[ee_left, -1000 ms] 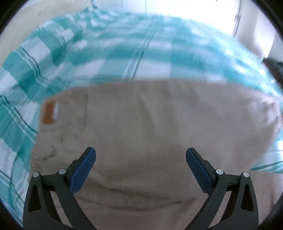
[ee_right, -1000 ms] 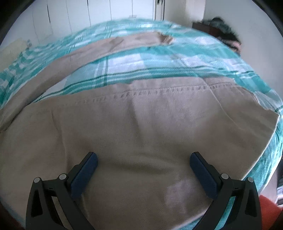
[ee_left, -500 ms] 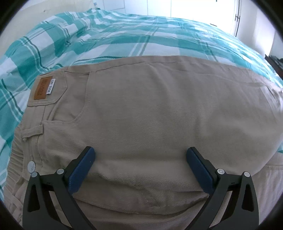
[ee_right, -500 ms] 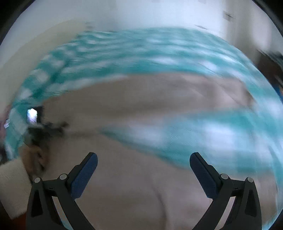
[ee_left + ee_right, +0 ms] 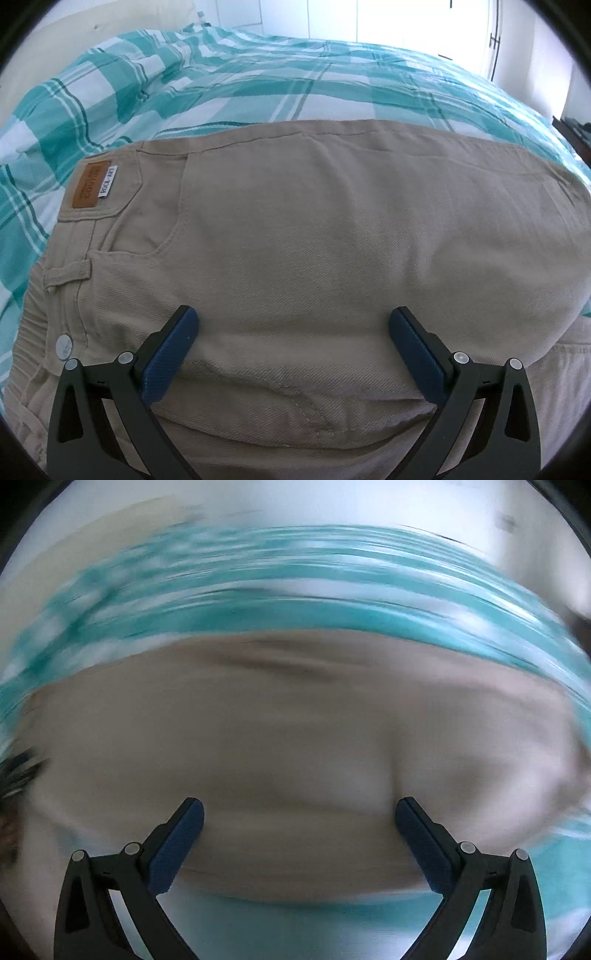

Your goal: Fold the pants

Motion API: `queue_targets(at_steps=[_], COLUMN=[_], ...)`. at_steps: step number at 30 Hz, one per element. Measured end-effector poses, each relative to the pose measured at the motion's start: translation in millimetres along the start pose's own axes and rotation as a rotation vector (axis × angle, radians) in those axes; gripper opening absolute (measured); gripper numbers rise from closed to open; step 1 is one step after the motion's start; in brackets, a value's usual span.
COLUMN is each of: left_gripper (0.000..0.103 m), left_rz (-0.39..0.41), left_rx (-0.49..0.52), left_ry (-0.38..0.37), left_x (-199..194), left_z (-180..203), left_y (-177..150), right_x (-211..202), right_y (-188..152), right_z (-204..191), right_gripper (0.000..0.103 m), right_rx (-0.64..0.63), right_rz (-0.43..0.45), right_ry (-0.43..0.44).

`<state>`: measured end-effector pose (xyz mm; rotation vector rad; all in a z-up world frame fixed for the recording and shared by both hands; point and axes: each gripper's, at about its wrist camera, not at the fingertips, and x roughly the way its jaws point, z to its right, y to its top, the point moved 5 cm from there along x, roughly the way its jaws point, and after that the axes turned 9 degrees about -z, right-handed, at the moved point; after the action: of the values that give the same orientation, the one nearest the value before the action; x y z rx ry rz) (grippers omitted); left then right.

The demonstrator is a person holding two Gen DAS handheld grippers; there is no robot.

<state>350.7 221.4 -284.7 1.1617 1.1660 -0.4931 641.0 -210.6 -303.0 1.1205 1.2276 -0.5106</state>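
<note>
Lying flat on a teal checked bedspread [image 5: 258,92]: beige pants [image 5: 314,229], soft, limp twill, likely best pinched at the waistband [image 5: 66,295] or a doubled edge. Hovering just above the seat, jaws spread wide and empty: left gripper [image 5: 293,338]. Sweeping over blurred cloth, likewise agape: right gripper [image 5: 299,819].

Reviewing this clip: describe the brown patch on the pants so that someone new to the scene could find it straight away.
In the left wrist view, beige pants lie on a teal-and-white checked bedspread. At their left end runs the waistband, and near its far corner sits the leather patch: the only brown rectangle, with a small white tag beside it.
</note>
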Motion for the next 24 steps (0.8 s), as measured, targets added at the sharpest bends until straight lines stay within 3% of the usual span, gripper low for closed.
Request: queue_targets(at_steps=[2, 4, 6, 8, 10, 13, 16, 18, 20, 21, 24], left_gripper=[0.102, 0.103, 0.103, 0.103, 0.103, 0.102, 0.102, 0.102, 0.102, 0.102, 0.102], left_rz=[0.001, 0.003, 0.007, 0.011, 0.012, 0.013, 0.016, 0.018, 0.02, 0.021, 0.022], left_rx=[0.001, 0.0, -0.001, -0.001, -0.001, -0.001, -0.004, -0.006, -0.007, -0.008, -0.01], left_ry=[0.003, 0.004, 0.005, 0.008, 0.009, 0.008, 0.004, -0.001, -0.004, -0.006, -0.007], left_x=[0, 0, 0, 1, 0, 0, 1, 1, 1, 1, 1], left_z=[1, 1, 1, 1, 1, 1, 1, 1, 0, 0, 0], left_y=[0, 0, 0, 0, -1, -1, -1, 0, 0, 0, 0], right_x=[-6, -17, -46, -64, -59, -38, -30, -29, -26, -26, -41], right_y=[-5, -19, -30, -35, -36, -33, -28, -17, -8, -7, 4], right_z=[86, 162, 208, 224, 227, 225, 229, 236, 239, 241, 226], right_gripper=[0.102, 0.102, 0.102, 0.102, 0.102, 0.102, 0.101, 0.084, 0.022, 0.01, 0.006], right_rx=[0.171, 0.38, 0.546, 0.642, 0.684, 0.665, 0.699, 0.759, 0.778, 0.789, 0.74], right_rz=[-0.025, -0.056, 0.052, 0.176, 0.198, 0.155, 0.196, 0.222, 0.204, 0.184, 0.215], right_ry=[-0.048, -0.15, -0.109, 0.057, 0.194, 0.165, 0.125, 0.098, 0.075, 0.073, 0.098])
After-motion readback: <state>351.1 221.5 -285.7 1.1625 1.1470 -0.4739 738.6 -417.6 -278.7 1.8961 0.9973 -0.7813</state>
